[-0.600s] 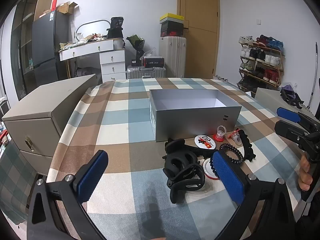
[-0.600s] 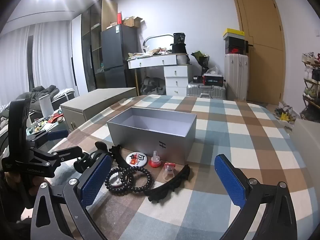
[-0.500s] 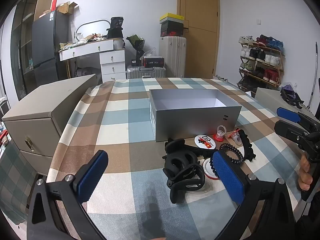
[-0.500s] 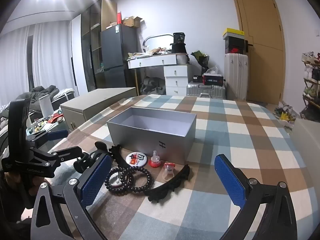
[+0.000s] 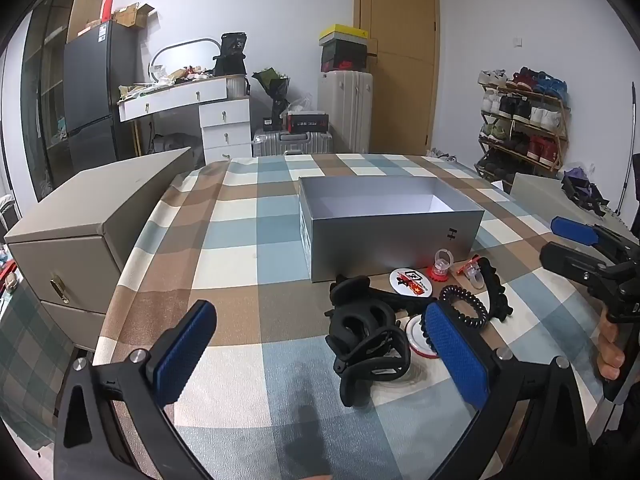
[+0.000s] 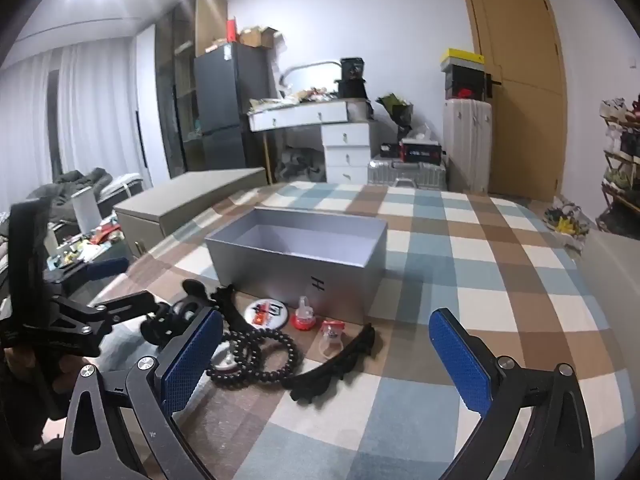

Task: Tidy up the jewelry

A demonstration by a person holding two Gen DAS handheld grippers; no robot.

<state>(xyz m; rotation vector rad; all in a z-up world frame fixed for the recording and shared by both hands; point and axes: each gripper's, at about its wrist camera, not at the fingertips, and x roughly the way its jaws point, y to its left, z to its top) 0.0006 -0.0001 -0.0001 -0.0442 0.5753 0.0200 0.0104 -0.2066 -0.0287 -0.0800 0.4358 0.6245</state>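
Both claws unmoved since earlier, left claw [image 5: 320, 352] and right claw [image 6: 328, 356] gaping empty, grey box [image 5: 384, 232] and hair clips [image 5: 368, 336] unshifted.

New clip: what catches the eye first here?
An open grey box stands empty mid-table on the checked cloth. Before it lies a clutter: black hair claw, bead bracelets, round badge. Both grippers, left and right, hover open, holding nothing.
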